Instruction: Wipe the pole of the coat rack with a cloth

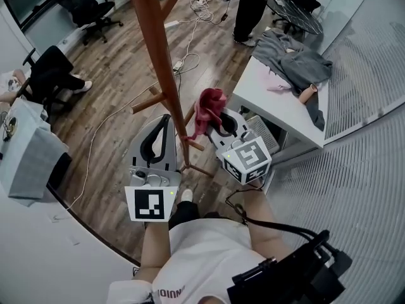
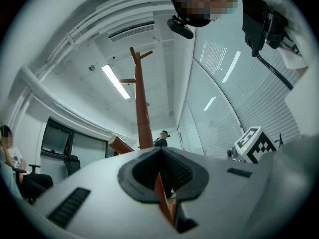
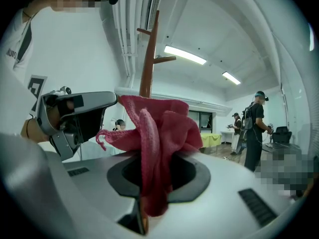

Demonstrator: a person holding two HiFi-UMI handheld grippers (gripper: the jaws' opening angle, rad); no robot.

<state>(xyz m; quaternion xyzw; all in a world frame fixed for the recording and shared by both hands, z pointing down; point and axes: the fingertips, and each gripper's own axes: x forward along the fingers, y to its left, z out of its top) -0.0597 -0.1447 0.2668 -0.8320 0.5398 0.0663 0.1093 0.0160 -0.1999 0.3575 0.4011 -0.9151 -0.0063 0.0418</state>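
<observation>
Closed, empty at left gripper (image 1: 166, 121), just beside pole (image 1: 157, 49). Clamped on cloth (image 1: 212, 103) at right gripper (image 1: 219, 116). Table (image 1: 272, 100) close right; open floor (image 1: 114, 75) left.

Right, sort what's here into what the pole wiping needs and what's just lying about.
Job: coat rack pole; red cloth; right gripper, shut on it; left gripper, shut, empty.
Lying about: grey clothes; white table; office chair; floor cables.

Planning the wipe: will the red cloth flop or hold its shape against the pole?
Probably floppy: the red cloth bunches in loose folds where the right gripper pinches it. Likely light and grippy, given its knitted-looking texture.
</observation>
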